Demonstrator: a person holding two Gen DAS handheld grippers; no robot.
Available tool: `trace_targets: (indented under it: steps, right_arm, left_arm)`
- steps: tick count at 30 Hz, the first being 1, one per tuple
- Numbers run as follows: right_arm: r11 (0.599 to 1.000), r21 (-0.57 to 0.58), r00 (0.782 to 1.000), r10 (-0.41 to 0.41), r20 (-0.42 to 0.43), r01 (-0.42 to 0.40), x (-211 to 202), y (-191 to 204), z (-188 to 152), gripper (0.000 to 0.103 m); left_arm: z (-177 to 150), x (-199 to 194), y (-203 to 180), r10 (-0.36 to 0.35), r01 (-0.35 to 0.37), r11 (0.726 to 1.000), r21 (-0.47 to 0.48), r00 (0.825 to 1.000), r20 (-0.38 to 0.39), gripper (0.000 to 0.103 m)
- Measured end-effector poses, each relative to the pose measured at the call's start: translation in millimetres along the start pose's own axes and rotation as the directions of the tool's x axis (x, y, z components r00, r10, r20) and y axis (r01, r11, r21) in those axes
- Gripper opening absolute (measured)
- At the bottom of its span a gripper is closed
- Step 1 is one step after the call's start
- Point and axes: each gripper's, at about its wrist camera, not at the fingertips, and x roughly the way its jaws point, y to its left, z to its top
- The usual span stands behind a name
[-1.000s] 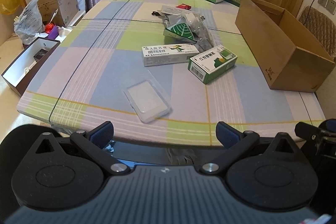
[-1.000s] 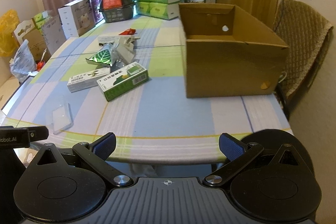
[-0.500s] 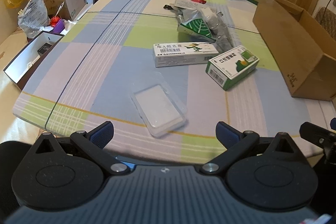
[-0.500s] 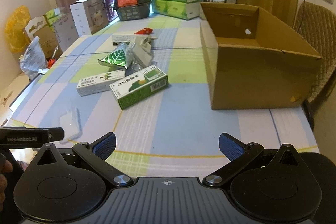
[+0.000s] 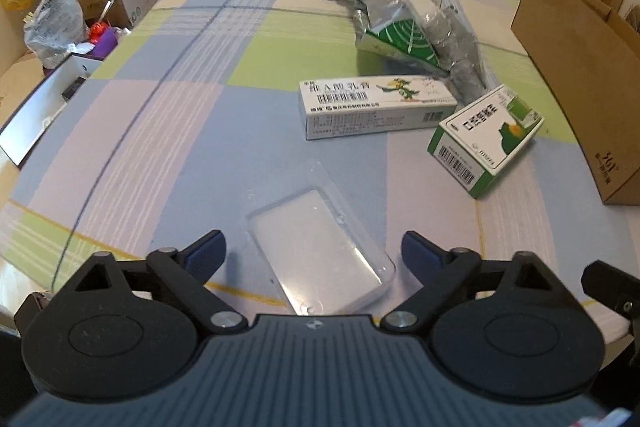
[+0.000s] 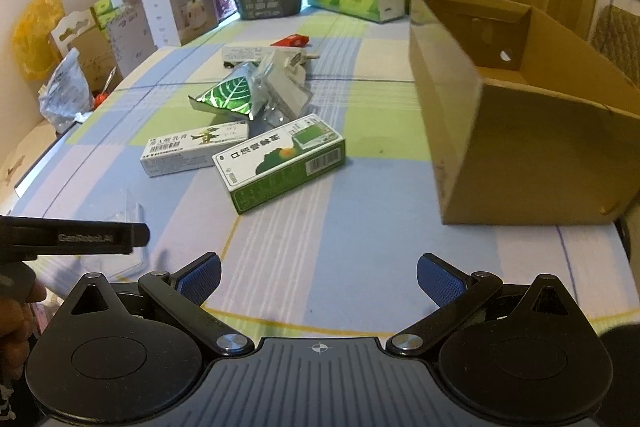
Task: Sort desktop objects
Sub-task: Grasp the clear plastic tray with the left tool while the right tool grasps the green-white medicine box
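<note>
We hold the left tool [image 5: 312, 251] low over the counter [image 5: 168, 131], its fingers spread wide to either side of the clear plastic case [image 5: 320, 255] — likely lined up for a first pick. The right tool [image 6: 318, 275] hovers with fingers apart and nothing between them, the green carton [image 6: 280, 163] at its 12 o'clock. Past the case, at the left tool's 1 o'clock, lie the white carton [image 5: 376, 107] and the foil pouches [image 5: 416, 35]. The cardboard box [image 6: 520, 123] stands open at the right tool's 2 o'clock; what shows of its inside is bare — we judge the sorting barely started.
</note>
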Motion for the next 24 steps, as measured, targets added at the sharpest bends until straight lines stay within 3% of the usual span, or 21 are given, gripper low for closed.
trace_targets:
  steps: [3, 6, 7, 11, 20, 24]
  right_arm:
    - [1.000, -0.014, 1.000, 0.005, 0.000, -0.005, 9.2, 1.4, 5.7, 0.101]
    - [0.999, -0.030, 1.000, 0.016, 0.001, -0.016, 18.1, 3.5, 11.6, 0.101]
    - [0.999, -0.032, 1.000, 0.018, 0.000, -0.018, 20.9, 4.6, 13.5, 0.101]
    - [0.999, -0.021, 0.999, 0.037, -0.004, -0.037, 34.5, 8.1, 24.3, 0.101]
    - [0.997, 0.072, 0.999, 0.042, -0.012, -0.041, 78.7, 24.2, 59.5, 0.101]
    - [0.995, 0.098, 1.000, 0.000, -0.031, 0.003, 97.9, 31.5, 68.6, 0.101]
  left_arm:
    - [0.7, 6.5, -1.4, -0.002, 0.002, 1.000, 0.019, 1.000, -0.005, 0.075]
    - [3.3, 9.8, -0.3, -0.006, 0.006, 1.000, 0.024, 1.000, 0.002, 0.053]
    - [5.4, 10.6, 0.1, -0.012, 0.011, 1.000, 0.028, 1.000, 0.005, 0.051]
    - [14.7, 15.0, 1.9, -0.063, 0.063, 0.997, 0.044, 0.998, 0.016, 0.051]
    - [32.3, 23.2, 15.4, -0.056, 0.055, 0.998, 0.022, 0.997, 0.044, 0.051]
    - [37.8, 28.5, 20.2, -0.069, 0.068, 0.998, 0.013, 0.997, 0.042, 0.051]
